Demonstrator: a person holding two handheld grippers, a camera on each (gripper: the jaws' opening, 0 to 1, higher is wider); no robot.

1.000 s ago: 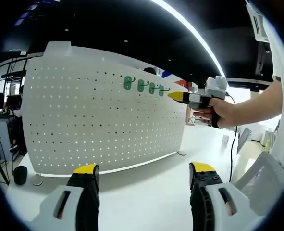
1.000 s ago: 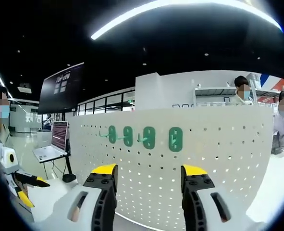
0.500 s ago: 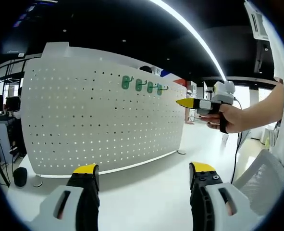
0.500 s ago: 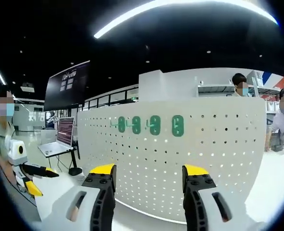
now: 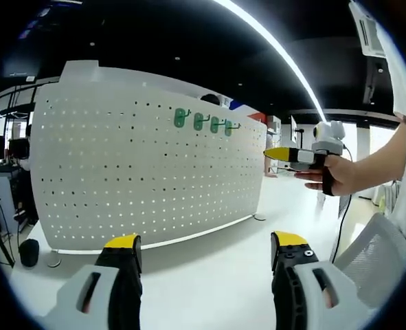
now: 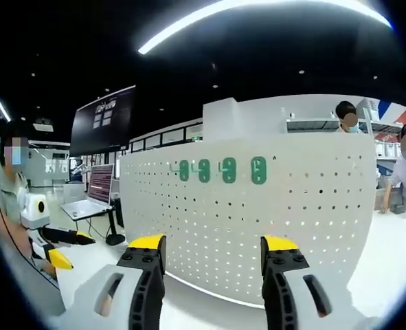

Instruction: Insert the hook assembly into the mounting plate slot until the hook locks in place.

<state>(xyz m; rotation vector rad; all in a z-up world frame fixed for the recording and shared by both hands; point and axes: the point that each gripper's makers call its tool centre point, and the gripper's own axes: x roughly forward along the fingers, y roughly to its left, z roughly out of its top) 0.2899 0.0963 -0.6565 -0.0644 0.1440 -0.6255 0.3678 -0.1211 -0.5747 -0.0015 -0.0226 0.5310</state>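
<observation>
Left gripper view: white pegboard stands upright on your table; four green hooks seated along its upper row. Your left gripper gapes empty; right gripper likewise, jaws apart, facing hooks.

You stand under a black ceiling crossed by a long bright light strip. The white tabletop spreads ahead of you. To your left, a laptop sits below a dark wall screen.
</observation>
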